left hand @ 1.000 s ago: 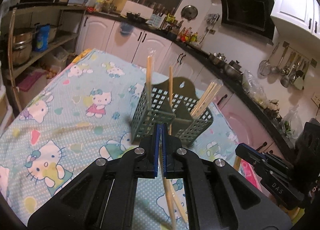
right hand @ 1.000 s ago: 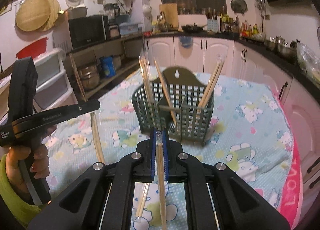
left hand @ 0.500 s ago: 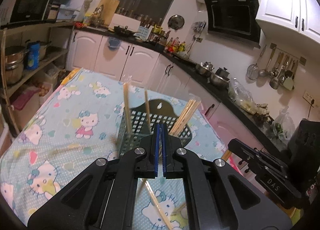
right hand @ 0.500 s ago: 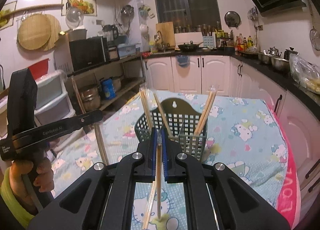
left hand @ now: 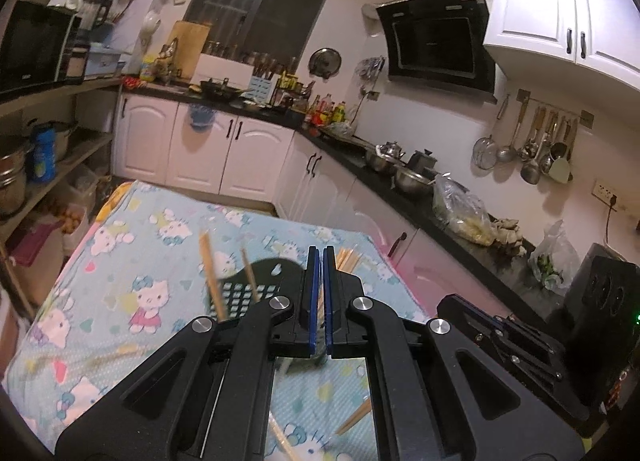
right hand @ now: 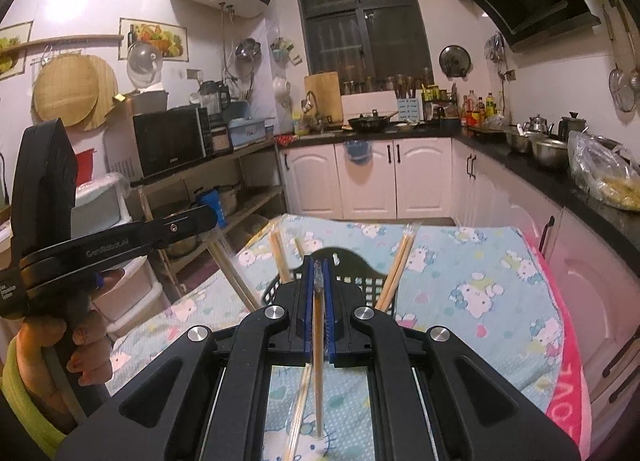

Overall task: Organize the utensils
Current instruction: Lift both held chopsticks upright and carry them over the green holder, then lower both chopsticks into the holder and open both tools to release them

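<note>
Right wrist view looks over a table covered by a pale blue cartoon-cat cloth (right hand: 472,261), which fills the lower half from about 8 o'clock round to 4 o'clock. White kitchen cabinets (right hand: 372,181) stand behind it at 12 o'clock, under a dark worktop crowded with bottles and pots. On the cloth, just above centre, sits a dark green slotted utensil basket (right hand: 368,283), mostly hidden behind the right gripper (right hand: 319,301). Several wooden chopsticks stand tilted in the basket: a wrapped pair (right hand: 396,265) leans toward 1 o'clock on its right side, and another stick (right hand: 280,257) rises on its left side. The right gripper's blue pads are pressed onto a wrapped pair of chopsticks (right hand: 318,345), which runs down between them toward 6 o'clock with its lower end near the cloth. At 9 o'clock the left gripper (right hand: 208,217) is seen side-on, held by a hand (right hand: 60,357); a chopstick (right hand: 236,277) slants down from its tip toward the basket.

Left wrist view shows the same basket (left hand: 256,289) at centre, behind the left gripper (left hand: 319,297). Its blue pads stand almost together with a thin slit between, and whether they hold the stick I cannot tell from here. Loose chopsticks (left hand: 354,419) lie on the cloth (left hand: 120,261) at 6 o'clock. The right gripper (left hand: 500,337) juts in at 4 o'clock.
</note>
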Tool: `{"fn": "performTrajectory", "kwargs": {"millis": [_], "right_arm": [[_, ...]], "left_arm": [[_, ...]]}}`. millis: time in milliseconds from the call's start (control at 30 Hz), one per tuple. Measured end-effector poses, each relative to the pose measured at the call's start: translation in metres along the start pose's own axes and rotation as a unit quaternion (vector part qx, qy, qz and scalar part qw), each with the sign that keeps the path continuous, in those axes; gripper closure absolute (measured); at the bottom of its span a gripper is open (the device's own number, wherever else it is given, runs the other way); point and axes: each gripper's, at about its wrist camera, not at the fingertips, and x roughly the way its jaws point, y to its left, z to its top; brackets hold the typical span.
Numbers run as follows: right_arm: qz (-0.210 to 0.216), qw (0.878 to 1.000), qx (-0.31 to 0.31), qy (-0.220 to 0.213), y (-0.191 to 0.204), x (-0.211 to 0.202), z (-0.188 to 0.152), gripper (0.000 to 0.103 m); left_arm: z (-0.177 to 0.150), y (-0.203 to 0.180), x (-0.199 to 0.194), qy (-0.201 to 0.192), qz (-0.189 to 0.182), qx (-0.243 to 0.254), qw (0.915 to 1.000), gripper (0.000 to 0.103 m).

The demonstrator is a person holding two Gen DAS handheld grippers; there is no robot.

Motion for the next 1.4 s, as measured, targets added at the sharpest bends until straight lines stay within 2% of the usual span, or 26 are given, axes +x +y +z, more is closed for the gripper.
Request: {"fn": "performTrajectory", "kwargs": {"millis": [333,800,1067,1400], "right_arm": [[-0.008,1.000,0.001,-0.026,-0.015,-0.002,0.025,0.098],[-0.025,0.998,-0.012,-0.065,-0.025,0.013,0.065,0.098],[-0.028,0.996,-0.016,-0.089,-0.027,0.027,0.085,0.098],[-0.045,0.993,-0.036,-0.100,-0.030,0.049,0.087,0.098]], "left_arm": [[0.027,-0.022,0.017,-0.010,-0.013,0.026,0.9995,0.103],[0.069,-0.026,0.047,-0.036,0.014,0.050,0.9980,0.103],[0.076,-0.020,0.063,-0.041,0.018,0.043,0.9981,0.103],[0.060,-0.008,0.088,-0.025,0.012,0.028,0.9992,0.103]]}}
